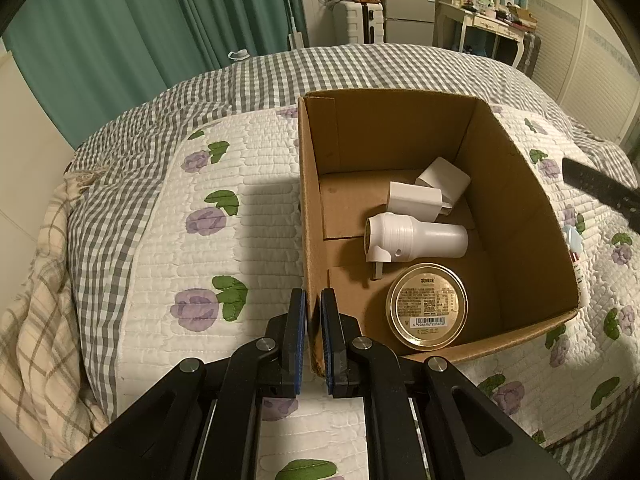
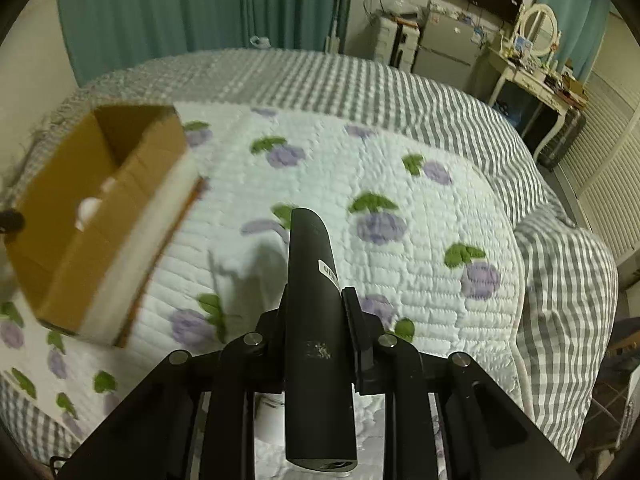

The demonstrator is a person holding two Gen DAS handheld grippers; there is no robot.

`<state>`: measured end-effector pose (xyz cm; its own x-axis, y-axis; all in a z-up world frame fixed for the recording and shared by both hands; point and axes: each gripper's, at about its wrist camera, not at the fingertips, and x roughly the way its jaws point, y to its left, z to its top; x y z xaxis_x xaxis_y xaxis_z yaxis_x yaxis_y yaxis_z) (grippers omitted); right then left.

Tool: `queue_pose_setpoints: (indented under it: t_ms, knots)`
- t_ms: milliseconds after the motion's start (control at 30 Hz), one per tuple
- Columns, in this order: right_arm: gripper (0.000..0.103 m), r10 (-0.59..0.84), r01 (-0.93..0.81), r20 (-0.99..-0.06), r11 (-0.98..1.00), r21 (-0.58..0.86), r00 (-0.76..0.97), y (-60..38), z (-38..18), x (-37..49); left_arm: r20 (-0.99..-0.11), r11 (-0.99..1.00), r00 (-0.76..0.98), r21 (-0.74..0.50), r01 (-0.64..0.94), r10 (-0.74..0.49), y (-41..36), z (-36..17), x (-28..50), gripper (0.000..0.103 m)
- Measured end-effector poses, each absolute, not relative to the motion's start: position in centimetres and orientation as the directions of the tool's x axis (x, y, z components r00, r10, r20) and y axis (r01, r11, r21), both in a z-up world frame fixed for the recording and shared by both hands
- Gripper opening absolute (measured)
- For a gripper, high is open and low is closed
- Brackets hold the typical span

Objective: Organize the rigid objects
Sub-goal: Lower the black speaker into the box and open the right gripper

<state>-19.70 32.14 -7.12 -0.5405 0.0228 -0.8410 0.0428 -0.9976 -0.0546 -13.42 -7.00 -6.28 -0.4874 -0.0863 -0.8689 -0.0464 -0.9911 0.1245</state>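
An open cardboard box [image 1: 516, 216] stands on the quilted bed. Inside lie a gold round tin [image 1: 427, 306], a white bottle-shaped device [image 1: 416, 240] and two white plug adapters [image 1: 442, 178]. My left gripper [image 1: 314, 300] is shut on the box's left wall near the front corner, with the cardboard edge between the blue pads. My right gripper [image 2: 318, 300] is shut on a black cylinder [image 2: 316, 320] with a small white label, held above the quilt to the right of the box [image 2: 100, 220]. The cylinder's end [image 1: 600, 192] shows at the right edge of the left wrist view.
The floral quilt [image 2: 400, 200] lies over a grey checked bedspread [image 2: 568, 280]. A small bottle with a pale cap [image 1: 574, 244] lies outside the box's right wall. Green curtains [image 1: 160, 20], a dressing table [image 2: 536, 76] and a small fridge [image 1: 410, 16] stand beyond the bed.
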Motion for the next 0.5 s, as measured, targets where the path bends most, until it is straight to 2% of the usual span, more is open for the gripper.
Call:
queue_pose_setpoints:
  t_ms: [333, 500]
  knots:
    - [0.020, -0.138, 0.191, -0.730, -0.982, 0.011, -0.669, 24.6, 0.6, -20.2, -0.868, -0.992, -0.490, 0.114, -0.047, -0.076, -7.1, -6.3, -13.4, 0.008]
    - [0.020, -0.237, 0.275, -0.710, -0.959, 0.064, -0.663, 18.8, 0.9, -22.1, -0.869, -0.994, -0.490, 0.103, -0.048, -0.066, -7.2, -6.3, -13.4, 0.008]
